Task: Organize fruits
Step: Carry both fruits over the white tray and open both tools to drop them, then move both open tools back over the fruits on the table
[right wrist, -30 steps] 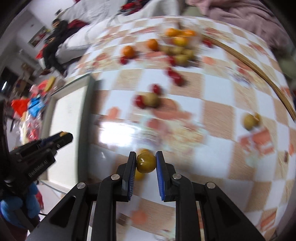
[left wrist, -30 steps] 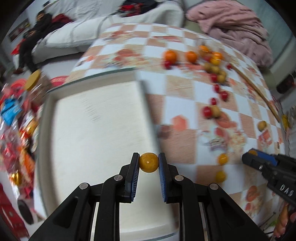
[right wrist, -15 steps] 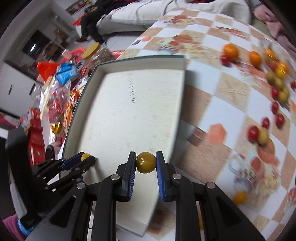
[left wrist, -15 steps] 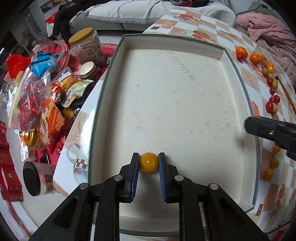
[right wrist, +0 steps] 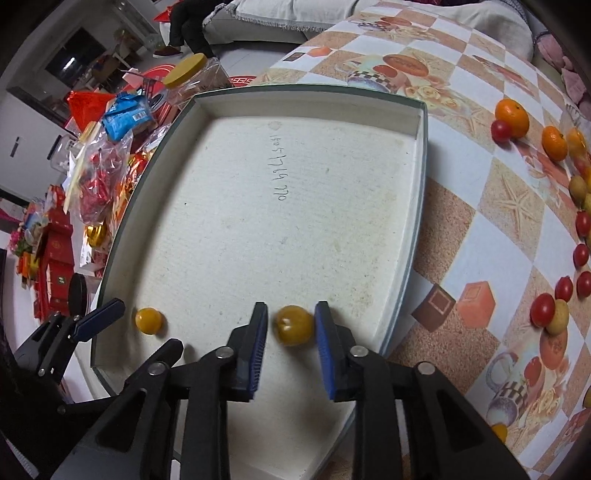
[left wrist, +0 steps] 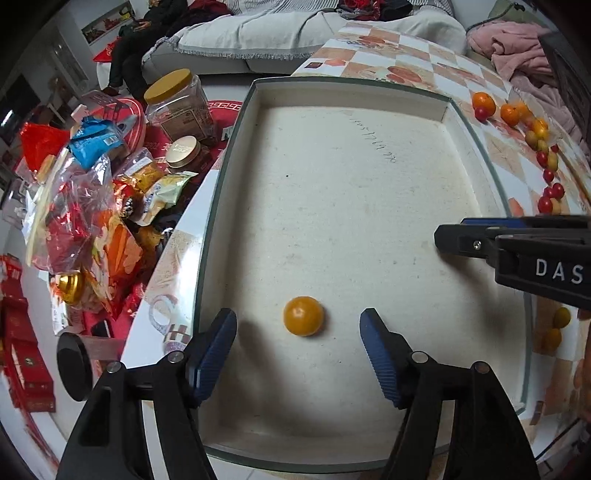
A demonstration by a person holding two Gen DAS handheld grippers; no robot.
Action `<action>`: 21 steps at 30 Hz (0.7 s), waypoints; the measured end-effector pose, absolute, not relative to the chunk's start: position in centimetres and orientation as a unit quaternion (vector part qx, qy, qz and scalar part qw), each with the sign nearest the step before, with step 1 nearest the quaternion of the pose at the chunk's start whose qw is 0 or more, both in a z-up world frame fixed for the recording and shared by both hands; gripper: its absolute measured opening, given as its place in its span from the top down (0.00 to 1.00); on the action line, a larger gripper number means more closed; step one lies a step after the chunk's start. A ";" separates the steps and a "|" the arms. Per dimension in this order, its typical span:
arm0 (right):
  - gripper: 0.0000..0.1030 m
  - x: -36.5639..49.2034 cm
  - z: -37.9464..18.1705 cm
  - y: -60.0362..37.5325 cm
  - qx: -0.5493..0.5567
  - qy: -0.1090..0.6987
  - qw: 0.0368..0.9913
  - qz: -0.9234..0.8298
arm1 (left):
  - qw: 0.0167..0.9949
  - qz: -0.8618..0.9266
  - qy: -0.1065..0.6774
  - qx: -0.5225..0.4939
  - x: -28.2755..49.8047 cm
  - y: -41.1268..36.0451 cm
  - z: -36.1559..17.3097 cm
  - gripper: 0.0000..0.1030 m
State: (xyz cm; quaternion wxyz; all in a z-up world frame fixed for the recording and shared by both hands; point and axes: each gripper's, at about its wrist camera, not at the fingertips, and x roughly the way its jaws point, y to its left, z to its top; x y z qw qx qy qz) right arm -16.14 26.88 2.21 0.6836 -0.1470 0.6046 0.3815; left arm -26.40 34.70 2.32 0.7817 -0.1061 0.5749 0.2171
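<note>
A white tray with a green rim (left wrist: 236,122) (right wrist: 421,206) lies on the checked table. My left gripper (left wrist: 298,330) is wide open; a yellow-orange fruit (left wrist: 303,316) lies on the tray floor between its fingers, touching neither. It also shows in the right wrist view (right wrist: 148,321). My right gripper (right wrist: 291,325) is over the tray's near right part, its jaws slightly parted around a darker yellow fruit (right wrist: 294,325) that looks blurred and loose. The right gripper also shows in the left wrist view (left wrist: 517,254).
Oranges (right wrist: 511,117), red cherry tomatoes (right wrist: 543,309) and small yellow fruits (right wrist: 578,186) lie scattered on the table right of the tray. Snack bags (left wrist: 85,206) and jars (left wrist: 177,103) crowd the space left of the tray. A sofa (left wrist: 258,33) stands beyond.
Both grippers moved over the tray. My left gripper opened and let its fruit down on the tray floor. My right gripper's jaws have parted around its fruit.
</note>
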 end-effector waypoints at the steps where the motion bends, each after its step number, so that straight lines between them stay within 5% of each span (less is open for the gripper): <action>1: 0.52 -16.2 2.3 26.9 -0.149 0.604 0.684 0.382 | 0.780 0.215 0.579 -0.104 -26.3 34.6 2.2 0.31; 6: 0.20 -16.1 4.6 26.3 -0.118 0.585 0.696 0.399 | 0.778 0.211 0.583 -0.096 -26.2 34.4 2.1 0.31; 21: 0.20 -12.3 6.6 11.6 -0.033 0.589 0.768 0.249 | 0.822 0.111 0.558 -0.023 -19.5 26.6 6.4 0.31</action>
